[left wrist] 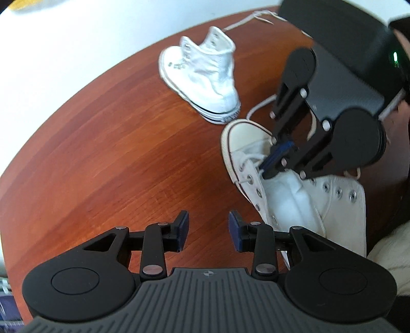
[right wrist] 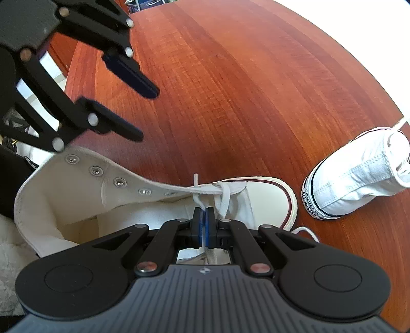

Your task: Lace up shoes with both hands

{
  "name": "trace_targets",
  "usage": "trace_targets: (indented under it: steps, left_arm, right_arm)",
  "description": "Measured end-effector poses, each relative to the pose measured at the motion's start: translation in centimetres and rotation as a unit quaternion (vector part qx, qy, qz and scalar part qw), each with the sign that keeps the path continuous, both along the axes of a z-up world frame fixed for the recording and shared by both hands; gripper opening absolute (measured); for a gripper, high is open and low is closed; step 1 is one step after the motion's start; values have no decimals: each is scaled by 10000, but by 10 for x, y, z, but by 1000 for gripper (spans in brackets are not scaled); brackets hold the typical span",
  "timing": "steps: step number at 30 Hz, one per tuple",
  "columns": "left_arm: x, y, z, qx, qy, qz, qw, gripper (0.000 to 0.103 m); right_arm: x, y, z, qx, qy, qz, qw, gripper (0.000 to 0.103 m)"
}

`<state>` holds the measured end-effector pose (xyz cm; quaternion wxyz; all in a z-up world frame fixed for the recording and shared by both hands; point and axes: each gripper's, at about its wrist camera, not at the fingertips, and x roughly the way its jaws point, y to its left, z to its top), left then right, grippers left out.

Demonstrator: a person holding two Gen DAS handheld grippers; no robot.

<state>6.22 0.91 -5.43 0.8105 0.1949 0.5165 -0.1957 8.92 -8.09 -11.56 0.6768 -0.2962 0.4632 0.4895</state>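
A white high-top shoe (left wrist: 320,202) lies on the wooden table (left wrist: 115,153), its toe cap (right wrist: 266,194) pointing away in the right wrist view and only the lowest eyelets laced. My right gripper (right wrist: 204,217) is shut on the white lace (right wrist: 198,202) just above the tongue; the same gripper (left wrist: 271,166) shows in the left wrist view over the shoe's throat. My left gripper (left wrist: 208,231) is open and empty, hovering above the table to the left of the shoe's ankle opening. It appears as the left gripper (right wrist: 143,112) at the upper left of the right wrist view.
A second white high-top (left wrist: 202,76) stands farther back on the table, its heel label (right wrist: 311,202) close to the first shoe's toe. A loose lace (left wrist: 246,21) trails behind it. The table's rounded edge (left wrist: 77,76) curves on the left. A person's sleeve (left wrist: 392,248) is at the right.
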Motion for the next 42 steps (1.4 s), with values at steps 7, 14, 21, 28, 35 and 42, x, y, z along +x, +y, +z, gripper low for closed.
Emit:
trace_targets:
  steps: [7,14,21,28,35,42]
  left_arm:
    - [7,-4,-2,-7,73,-680,9977,38]
    - [17,-1,-6,170,83,-928,9955,37]
    - [19,-9,-26,474,69,-1754,9833,35]
    - [16,-19,-35,508,173,-2441,9683,35]
    - [12,-32,-34,685,-59,-2980,9521,35]
    - [10,-42,-38,1040,-172,-3765,9204,21]
  right_arm:
    - [-1,-4,-1,91,30,-193,9998,2]
    - [-3,-3,0,157,67,-356,9992,2]
    - [-5,-2,-2,196,75,-535,9983,2]
    - [-8,3,-3,226,15,-659,9976,2]
    - [5,-12,-10,219,27,-88,9997,2]
    - [6,-10,-13,194,-18,-45,9998,2]
